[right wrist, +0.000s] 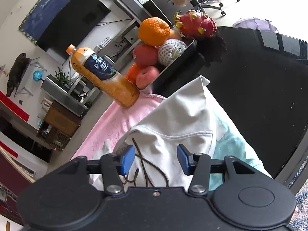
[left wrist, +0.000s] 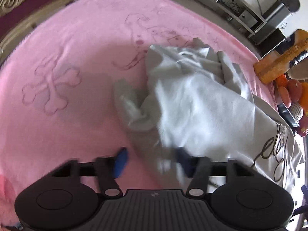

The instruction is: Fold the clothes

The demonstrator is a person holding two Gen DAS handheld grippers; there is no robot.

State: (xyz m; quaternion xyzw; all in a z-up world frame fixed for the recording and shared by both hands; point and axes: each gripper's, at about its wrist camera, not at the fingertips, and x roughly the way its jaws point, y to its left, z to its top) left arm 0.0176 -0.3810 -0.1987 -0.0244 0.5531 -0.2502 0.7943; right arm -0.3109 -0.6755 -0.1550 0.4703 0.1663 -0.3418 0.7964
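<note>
You had barely begun: the white garment (left wrist: 188,100) lay crumpled ahead of your left gripper (left wrist: 152,161) on the pink blanket (left wrist: 57,73), bunched into loose ridges with no clean crease that I could make out, so I judged every fold was yet to be made. Your left gripper's jaws stood wide apart, and the view was blurred; cloth sat over the right-hand pad, but I could not tell whether it was caught there or only draped in front. Your right gripper (right wrist: 156,158) was likewise spread wide and held nothing, its blue pads poised just above the garment's pocket (right wrist: 192,138) and the dark drawstring (right wrist: 146,165), which ran between the two fingers. A pale teal cloth (right wrist: 233,146) showed just to the right of that claw, under the white fabric; whether it was a second garment or part of the first, I could not say. By count: one white garment for certain, one pink blanket, one drawstring. Well ahead and to the left of the right claw stood one orange drink bottle (right wrist: 104,77), and beside it one tray of fruit (right wrist: 182,57) holding one orange (right wrist: 154,31), one dragon fruit (right wrist: 196,24), two red apples, one net-wrapped fruit and some orange pieces partly hidden.
</note>
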